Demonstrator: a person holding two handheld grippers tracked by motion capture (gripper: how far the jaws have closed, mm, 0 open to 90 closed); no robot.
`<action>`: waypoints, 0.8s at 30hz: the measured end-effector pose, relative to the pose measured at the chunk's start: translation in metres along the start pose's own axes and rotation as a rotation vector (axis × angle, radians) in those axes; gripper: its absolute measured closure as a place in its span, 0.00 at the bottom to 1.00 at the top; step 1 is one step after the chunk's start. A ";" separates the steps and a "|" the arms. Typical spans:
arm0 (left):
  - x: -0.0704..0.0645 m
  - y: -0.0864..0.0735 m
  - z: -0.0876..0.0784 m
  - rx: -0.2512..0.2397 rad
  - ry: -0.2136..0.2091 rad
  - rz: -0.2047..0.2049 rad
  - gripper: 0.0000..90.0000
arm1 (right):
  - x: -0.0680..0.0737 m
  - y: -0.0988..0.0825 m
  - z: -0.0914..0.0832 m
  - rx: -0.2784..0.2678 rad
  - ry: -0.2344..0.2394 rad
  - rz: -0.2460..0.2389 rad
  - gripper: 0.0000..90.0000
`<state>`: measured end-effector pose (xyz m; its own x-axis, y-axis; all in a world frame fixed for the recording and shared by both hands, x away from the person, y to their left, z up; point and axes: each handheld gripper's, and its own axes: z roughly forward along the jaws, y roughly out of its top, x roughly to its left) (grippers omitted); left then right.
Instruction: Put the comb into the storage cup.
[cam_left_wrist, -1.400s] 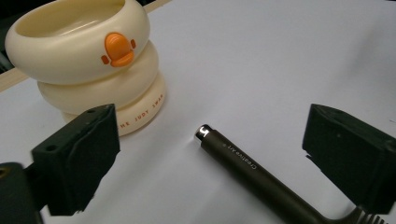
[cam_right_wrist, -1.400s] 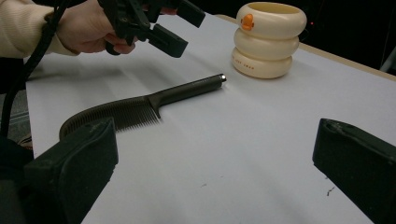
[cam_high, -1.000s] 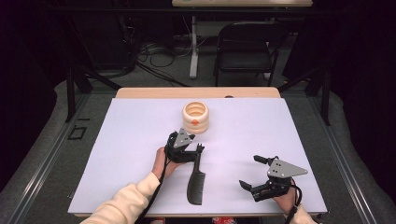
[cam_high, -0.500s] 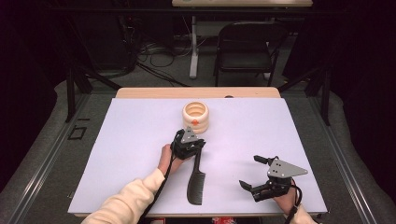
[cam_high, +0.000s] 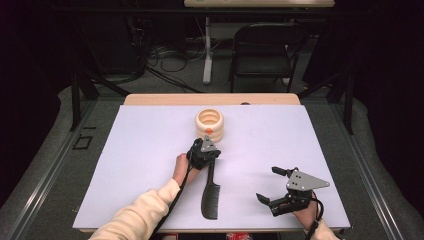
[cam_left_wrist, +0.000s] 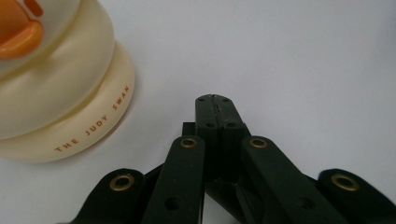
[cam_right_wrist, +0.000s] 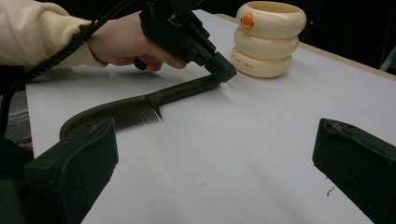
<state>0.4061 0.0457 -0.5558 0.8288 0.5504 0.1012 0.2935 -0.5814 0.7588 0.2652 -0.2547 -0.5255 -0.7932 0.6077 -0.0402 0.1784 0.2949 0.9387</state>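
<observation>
Table edge beside right tool

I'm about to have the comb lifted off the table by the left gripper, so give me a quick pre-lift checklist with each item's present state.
1. Left gripper fingers have just closed: ok.
2. Comb handle actually clamped between them: cannot tell; the tips sit at the handle's end.
3. Comb lies flat on the table: ok.
4. Cream ring-shaped container apart from the left gripper: ok, though close.
5. Right gripper open and away from the comb: ok.
</observation>
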 end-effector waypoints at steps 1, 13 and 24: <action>0.000 0.000 0.000 0.000 0.000 0.000 1.00 | 0.000 0.000 0.000 0.000 0.000 0.001 0.00; 0.006 -0.004 -0.006 0.026 0.002 -0.019 1.00 | 0.000 0.000 -0.001 0.004 -0.003 0.005 0.00; 0.008 -0.007 -0.013 0.031 -0.006 -0.015 1.00 | 0.000 0.000 -0.001 0.002 -0.002 0.005 0.00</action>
<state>0.4048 0.0621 -0.5525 0.8268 0.5559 0.0858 0.3209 -0.5915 0.7397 0.2644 -0.2549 -0.5255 -0.7910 0.6108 -0.0360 0.1837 0.2932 0.9382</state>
